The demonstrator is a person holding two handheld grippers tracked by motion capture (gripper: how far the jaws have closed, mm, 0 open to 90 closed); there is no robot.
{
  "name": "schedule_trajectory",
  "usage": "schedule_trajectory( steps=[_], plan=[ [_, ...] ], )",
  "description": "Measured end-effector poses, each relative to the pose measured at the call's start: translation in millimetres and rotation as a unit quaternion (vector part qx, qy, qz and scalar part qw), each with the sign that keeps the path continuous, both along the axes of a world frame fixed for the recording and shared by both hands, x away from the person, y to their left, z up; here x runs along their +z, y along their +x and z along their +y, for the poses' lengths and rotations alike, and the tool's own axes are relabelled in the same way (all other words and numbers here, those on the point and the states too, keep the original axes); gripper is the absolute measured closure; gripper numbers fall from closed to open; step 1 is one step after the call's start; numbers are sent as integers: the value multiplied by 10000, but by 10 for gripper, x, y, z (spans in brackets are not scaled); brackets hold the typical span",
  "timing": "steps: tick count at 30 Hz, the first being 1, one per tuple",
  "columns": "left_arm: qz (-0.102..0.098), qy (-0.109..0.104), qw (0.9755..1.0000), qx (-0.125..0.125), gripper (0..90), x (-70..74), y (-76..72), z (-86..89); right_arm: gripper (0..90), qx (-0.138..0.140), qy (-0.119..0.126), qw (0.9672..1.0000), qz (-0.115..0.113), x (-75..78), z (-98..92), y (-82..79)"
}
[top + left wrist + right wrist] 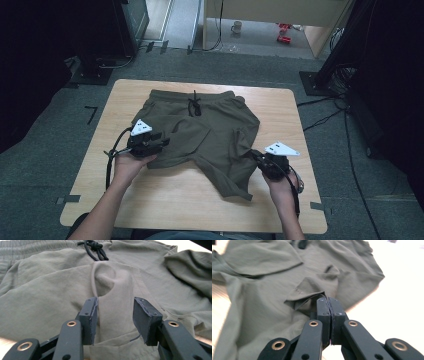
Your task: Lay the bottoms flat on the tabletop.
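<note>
High view: olive shorts (200,130) lie rumpled on the table (150,200) mid-fold. Right gripper (327,300) pinches a hem corner; left gripper (115,315) stands half-open over cloth. Carrying that corner across looks next.

Shorts (200,135) lie spread on the table (150,200), waistband toward the far edge, drawstring knot (194,106) at mid-waistband. One leg runs out toward the near right, hem end nearest the person. Left claw (159,141) sits at the shorts' left edge, a fabric fold between its jaws. Right claw (254,156) sits at the shorts' right edge, touching the cloth. Beyond the table, on the floor, a mug (236,27), well apart.
</note>
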State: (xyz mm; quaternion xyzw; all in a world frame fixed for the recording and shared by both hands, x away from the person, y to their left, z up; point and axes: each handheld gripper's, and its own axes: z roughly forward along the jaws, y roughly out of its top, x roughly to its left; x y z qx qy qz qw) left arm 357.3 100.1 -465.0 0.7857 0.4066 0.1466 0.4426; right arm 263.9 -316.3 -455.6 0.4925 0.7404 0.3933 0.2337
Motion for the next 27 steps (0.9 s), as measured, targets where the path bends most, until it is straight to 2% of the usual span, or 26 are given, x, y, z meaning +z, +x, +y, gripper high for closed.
schedule_trajectory(
  steps=[6,10,13,15,17,19,20,22,25,27],
  plan=[
    [25,15,10000,-73,543,-4,21,-54,879,-296,-25,9993,245,-154,-210,-168],
    [44,41,9999,-116,543,-14,29,-86,873,-387,-53,9988,285,-208,-279,-275],
    [58,39,9999,-142,543,-22,39,-95,864,-420,-103,9982,409,-237,-331,-335],
    [88,7,9998,-152,545,-23,54,-109,862,-427,-89,9983,376,-278,-368,-387],
    [81,57,9998,-172,545,-13,78,-136,854,-491,-115,9978,428,-329,-413,-394],
    [33,9,9998,-185,545,-10,111,-160,856,-519,-112,9975,468,-374,-454,-384],
    [85,91,9997,-201,545,-1,144,-181,859,-551,-154,9971,498,-386,-462,-391],
    [71,93,9997,-232,541,7,172,-206,860,-642,-234,9962,536,-398,-480,-417],
    [64,135,9993,-334,534,26,219,-267,799,-697,-72,9964,474,-401,-526,-442],
    [41,180,9991,-377,520,41,253,-316,759,-619,-8,9977,261,-372,-527,-438]
  ],
)
